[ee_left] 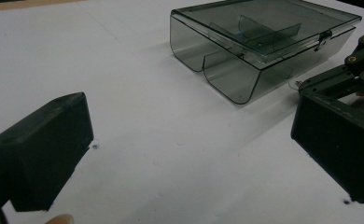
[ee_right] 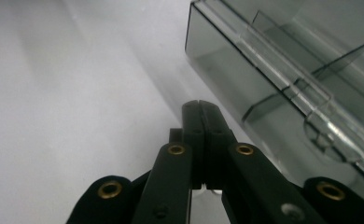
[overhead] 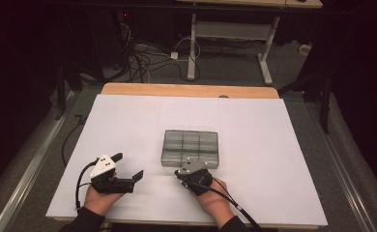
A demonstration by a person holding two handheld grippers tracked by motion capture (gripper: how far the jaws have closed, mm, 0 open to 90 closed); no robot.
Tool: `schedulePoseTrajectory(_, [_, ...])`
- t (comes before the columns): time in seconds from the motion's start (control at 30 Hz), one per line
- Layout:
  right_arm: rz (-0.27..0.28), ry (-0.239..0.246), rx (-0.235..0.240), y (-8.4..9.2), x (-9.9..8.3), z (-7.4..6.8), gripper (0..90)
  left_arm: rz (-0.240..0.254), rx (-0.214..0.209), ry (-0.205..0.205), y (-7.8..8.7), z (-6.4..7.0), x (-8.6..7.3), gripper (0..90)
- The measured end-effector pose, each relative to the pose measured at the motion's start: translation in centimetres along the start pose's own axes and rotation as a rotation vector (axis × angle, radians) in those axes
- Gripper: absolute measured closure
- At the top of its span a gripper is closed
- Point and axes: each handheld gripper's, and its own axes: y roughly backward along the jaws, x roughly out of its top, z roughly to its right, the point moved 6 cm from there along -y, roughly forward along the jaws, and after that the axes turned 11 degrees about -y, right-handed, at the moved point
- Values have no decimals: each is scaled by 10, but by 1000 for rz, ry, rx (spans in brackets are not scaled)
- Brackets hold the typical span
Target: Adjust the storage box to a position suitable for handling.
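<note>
One smoky translucent plastic compartment box (overhead: 190, 148), lid closed, white tabletop (overhead: 128, 121)

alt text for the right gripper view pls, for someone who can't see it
The right gripper, jaws shut with nothing between them, points at the near side of a closed smoky clear plastic compartment box on a white table surface. Dividers show through the box's wall.

Bare white table (overhead: 128, 121) all around, smoky plastic box (overhead: 190, 147) mid-table the sole obstacle, lid shut.
</note>
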Motion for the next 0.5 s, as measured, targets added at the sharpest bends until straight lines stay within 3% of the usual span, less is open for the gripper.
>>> schedulePoseTrajectory(0.5, [10,-12,-25,36,-22,9,900,-6,-5,-7,-2,3,1,0])
